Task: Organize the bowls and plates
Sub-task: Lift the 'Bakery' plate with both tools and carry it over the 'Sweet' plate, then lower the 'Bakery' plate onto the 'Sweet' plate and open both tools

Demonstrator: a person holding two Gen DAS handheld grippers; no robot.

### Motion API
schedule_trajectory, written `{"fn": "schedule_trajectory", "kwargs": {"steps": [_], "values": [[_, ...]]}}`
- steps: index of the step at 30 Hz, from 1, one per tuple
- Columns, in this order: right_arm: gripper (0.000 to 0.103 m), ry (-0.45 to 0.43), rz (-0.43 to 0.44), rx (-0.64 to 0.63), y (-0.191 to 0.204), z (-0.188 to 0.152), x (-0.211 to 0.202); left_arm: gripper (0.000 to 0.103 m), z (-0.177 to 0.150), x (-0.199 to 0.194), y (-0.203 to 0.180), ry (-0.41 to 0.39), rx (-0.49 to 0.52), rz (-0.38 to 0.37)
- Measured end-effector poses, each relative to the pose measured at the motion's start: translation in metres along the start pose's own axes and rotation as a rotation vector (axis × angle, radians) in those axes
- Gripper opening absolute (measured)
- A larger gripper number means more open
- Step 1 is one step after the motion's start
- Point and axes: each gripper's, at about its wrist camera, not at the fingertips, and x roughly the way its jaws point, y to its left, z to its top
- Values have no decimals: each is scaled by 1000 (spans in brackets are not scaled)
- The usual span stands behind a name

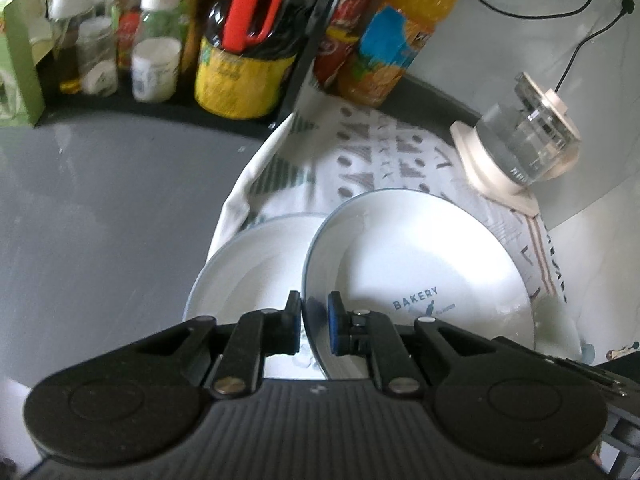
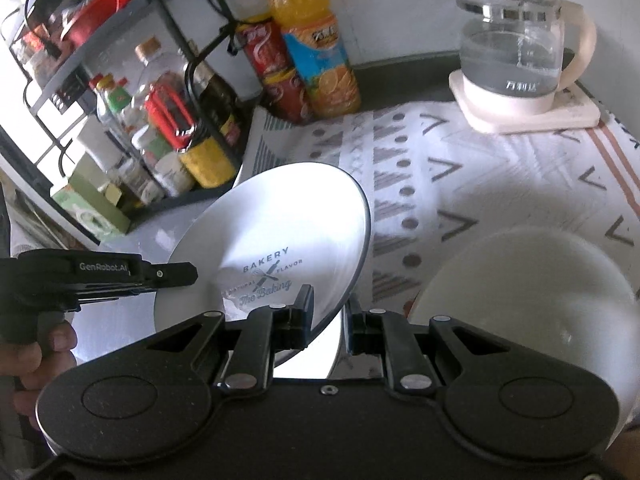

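Gripping the tilted BAKERY plate [image 2: 280,248] by opposite rims, face up-left.

The left gripper [image 1: 314,326] pinches the rim of a white plate [image 1: 420,264] that says BAKERY. Another plate [image 1: 248,276] sits at nine o'clock. A glass kettle [image 1: 524,148] stands at two o'clock.

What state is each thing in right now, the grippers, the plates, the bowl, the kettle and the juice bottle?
Left hand-held gripper: shut on the bakery plate's rim.
Right hand-held gripper: shut on the same plate's opposite rim.
Bakery plate: held tilted above the counter.
Second plate: lying flat, partly beneath the bakery plate.
White bowl: upright on the patterned cloth.
Glass kettle: lid on, water inside, on its base.
Orange juice bottle: upright, nearly full.
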Motion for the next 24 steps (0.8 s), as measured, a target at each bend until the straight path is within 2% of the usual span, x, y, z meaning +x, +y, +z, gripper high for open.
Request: {"fn": "schedule_trajectory", "kwargs": {"steps": [14, 24], "values": [[16, 47, -57, -54, 26, -46, 3, 11, -28, 4, 15, 36, 2, 46], [17, 89, -62, -103, 34, -56, 17, 11, -29, 13, 23, 48, -22, 87]]}}
